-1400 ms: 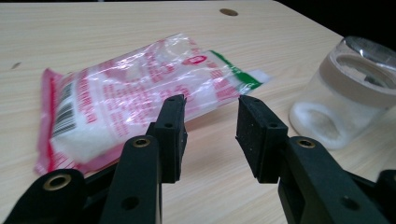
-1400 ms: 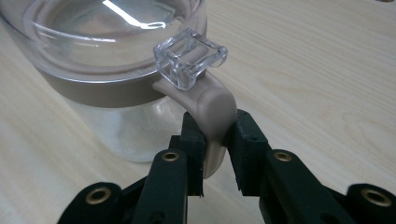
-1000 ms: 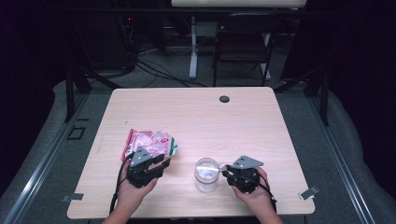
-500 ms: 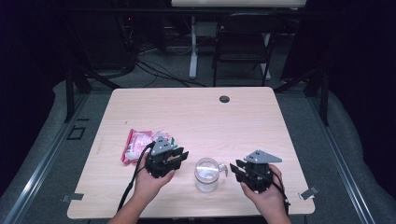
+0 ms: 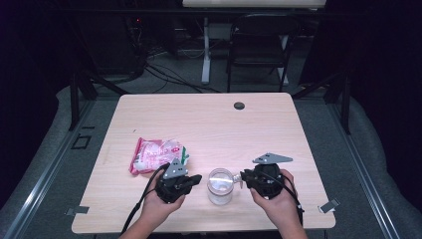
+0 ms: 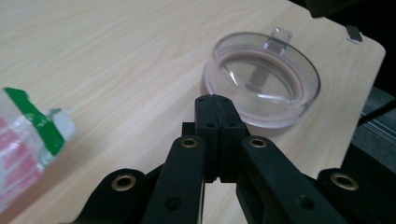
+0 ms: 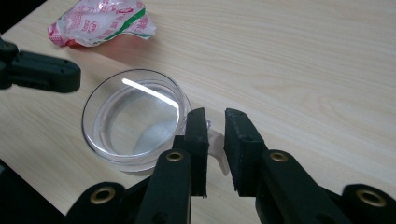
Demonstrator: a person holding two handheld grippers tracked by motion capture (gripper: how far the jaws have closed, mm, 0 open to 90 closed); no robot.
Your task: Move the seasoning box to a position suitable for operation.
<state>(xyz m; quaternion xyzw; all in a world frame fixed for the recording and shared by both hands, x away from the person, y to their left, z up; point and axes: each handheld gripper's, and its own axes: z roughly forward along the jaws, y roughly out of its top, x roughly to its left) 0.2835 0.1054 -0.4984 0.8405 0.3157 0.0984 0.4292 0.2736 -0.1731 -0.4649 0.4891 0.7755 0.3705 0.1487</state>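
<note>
Two hand-held tongs flank a clear, round plastic measuring cup [image 5: 220, 185] standing near the front edge of the pale wood-grain tabletop [image 5: 209, 124], between the person's hands. The right tongs [image 7: 215, 135] straddle the cup's small translucent handle [image 7: 215, 149], their black jaws set slightly apart on either side of it, with a gap visible beside the tab, so the grasp appears not yet closed. The left tongs [image 6: 212, 100] sit pressed together and empty, their tips just short of the cup's rim on the opposite side. The step in hand looks like securing the cup by its handle; the next move likely calls for squeezing the right jaws onto that thin, slick tab without nudging the light cup away. Behind the left tongs lies a crinkled red, white and green plastic snack packet [image 5: 157, 154], glossy, and apart from the cup.
</note>
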